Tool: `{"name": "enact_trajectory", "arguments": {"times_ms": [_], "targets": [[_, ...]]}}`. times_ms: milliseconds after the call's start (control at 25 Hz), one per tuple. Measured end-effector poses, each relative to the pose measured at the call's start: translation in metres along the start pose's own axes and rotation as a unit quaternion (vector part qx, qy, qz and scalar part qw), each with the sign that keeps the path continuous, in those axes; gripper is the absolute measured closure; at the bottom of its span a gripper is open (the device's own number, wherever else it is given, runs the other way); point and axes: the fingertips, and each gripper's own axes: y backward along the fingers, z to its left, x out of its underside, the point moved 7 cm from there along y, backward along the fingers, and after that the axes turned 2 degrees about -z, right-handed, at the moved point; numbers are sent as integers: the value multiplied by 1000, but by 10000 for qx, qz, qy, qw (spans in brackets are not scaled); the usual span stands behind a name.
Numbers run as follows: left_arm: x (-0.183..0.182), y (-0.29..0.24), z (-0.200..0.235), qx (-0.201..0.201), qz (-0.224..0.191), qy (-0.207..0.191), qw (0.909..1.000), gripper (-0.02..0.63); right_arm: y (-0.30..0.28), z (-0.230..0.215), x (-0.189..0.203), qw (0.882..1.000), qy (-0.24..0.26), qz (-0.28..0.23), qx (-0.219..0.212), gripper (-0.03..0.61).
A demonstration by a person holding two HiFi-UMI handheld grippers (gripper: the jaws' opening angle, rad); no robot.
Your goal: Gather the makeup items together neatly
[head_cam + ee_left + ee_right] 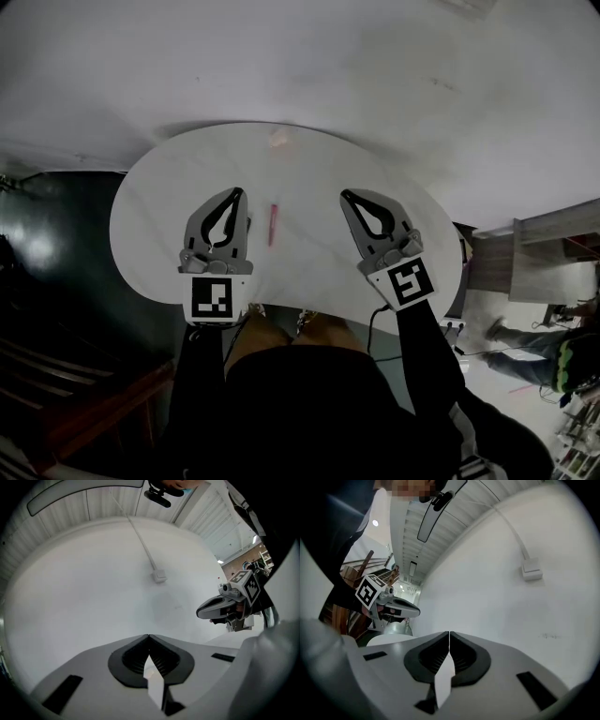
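The left gripper [236,193] and right gripper [346,195] hovered closed and empty over the white table [150,211], a pink stick [273,225] lying between them.

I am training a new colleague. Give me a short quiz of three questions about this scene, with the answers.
1. True or false: the left tongs and the right tongs are both open.
2. Where does the pink stick lie on the table?
A. between the two tongs
B. at the table's left edge
C. in one pair of tongs
3. Fill in: the right tongs hold ____.

Key: 1 false, both are shut; 2 A; 3 nothing.
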Motion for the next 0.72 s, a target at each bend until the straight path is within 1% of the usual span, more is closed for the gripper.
{"name": "enact_trajectory", "arguments": {"times_ms": [280,480,600,720], "targets": [[3,-11,-5,77,55,-102,9999,598,-4,-8,7,10000,-61,12,-39,548],[7,-14,11,183,3,-102,9998,598,-20,2,13,9999,-11,166,-32,548],[14,-23,20,247,-29,-49,9997,598,-36,0,19,9987,334,388,-36,548],[25,-39,32,343,4,-53,9994,598,-65,-6,34,9923,753,965,-212,546]]}}
